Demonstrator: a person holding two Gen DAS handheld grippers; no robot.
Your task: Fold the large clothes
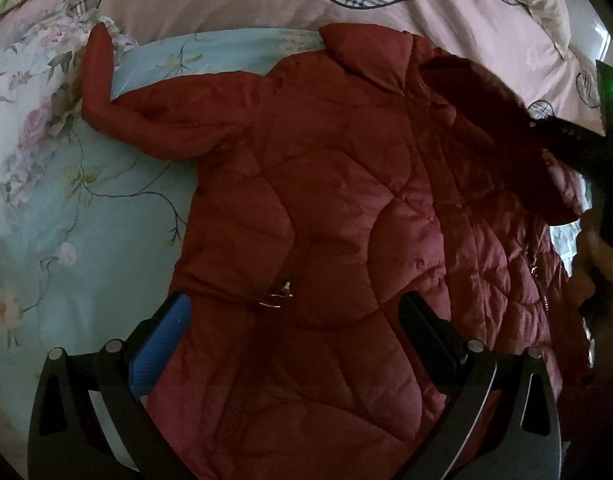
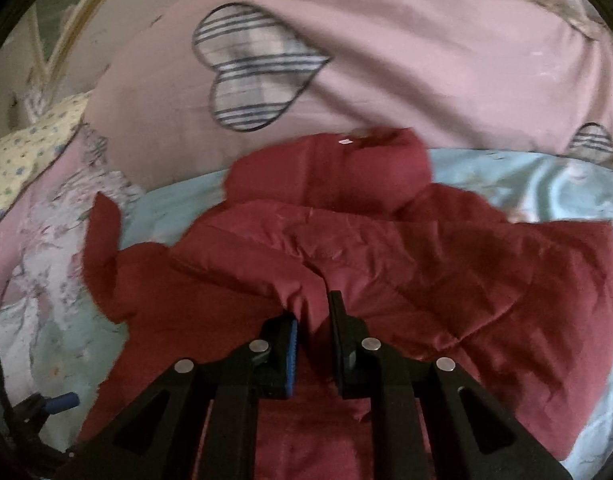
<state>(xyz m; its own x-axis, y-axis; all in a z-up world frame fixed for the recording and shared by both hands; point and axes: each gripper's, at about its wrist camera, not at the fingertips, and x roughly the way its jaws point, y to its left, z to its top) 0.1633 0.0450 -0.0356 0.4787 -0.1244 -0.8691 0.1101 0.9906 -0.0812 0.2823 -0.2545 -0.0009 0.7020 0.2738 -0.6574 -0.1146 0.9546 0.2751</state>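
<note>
A large dark red quilted jacket lies on a bed, its left sleeve stretched out with the cuff bent upward. My left gripper is open, fingers spread wide just above the jacket's lower front near a small metal zipper pull. In the right wrist view the jacket is partly folded over itself. My right gripper is shut on a fold of the jacket's red fabric and holds it lifted over the body of the jacket. The right gripper shows dark at the right edge of the left wrist view.
The bed has a light blue floral sheet. A pink duvet with plaid hearts is bunched along the far side. A yellow floral pillow lies at the far left. The left gripper's blue pad shows at lower left.
</note>
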